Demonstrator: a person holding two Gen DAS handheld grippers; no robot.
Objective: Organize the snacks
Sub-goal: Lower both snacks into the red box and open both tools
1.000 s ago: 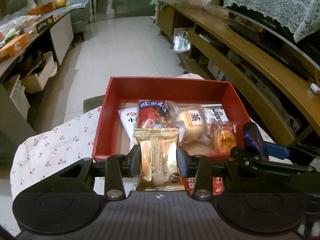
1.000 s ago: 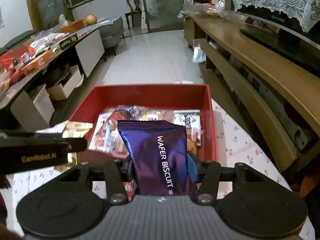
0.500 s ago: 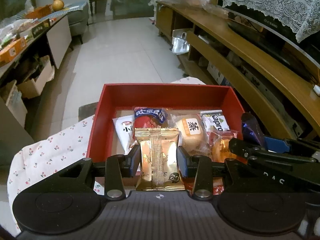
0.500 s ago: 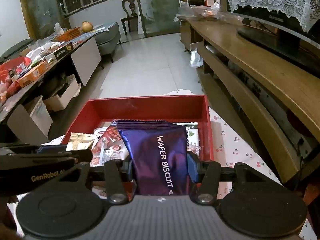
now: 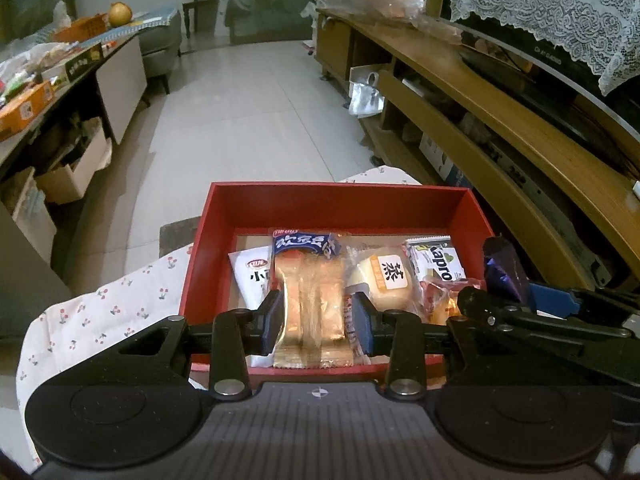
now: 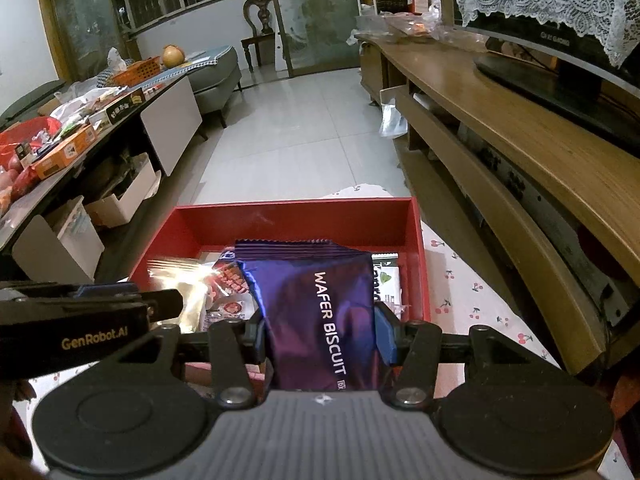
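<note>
A red box (image 5: 336, 196) (image 6: 296, 210) sits on a cherry-print cloth (image 5: 100, 312). It holds a white packet (image 5: 252, 276), a blue-topped packet (image 5: 304, 242), a wrapped bun (image 5: 388, 276) and a Kapro packet (image 5: 436, 260). My left gripper (image 5: 318, 320) hovers over the box's near edge. Its jaws are closing on a gold snack packet (image 5: 312, 312) (image 6: 176, 276), and the pads touch both sides of it. To its right, my right gripper (image 6: 320, 328) (image 5: 500, 300) is shut on a purple wafer biscuit packet (image 6: 320, 300) (image 5: 500, 264), held upright above the box's near right part.
A long wooden TV bench (image 6: 520, 128) with a lace-covered screen (image 6: 540, 20) runs along the right. A cluttered side table (image 6: 80, 120) and cardboard boxes (image 5: 68, 176) line the left. Tiled floor (image 5: 248, 100) lies beyond the box.
The gold packet in the left jaws has tipped forward over the box and looks blurred. The red box sits a little lower in both views. The purple packet stays gripped.
</note>
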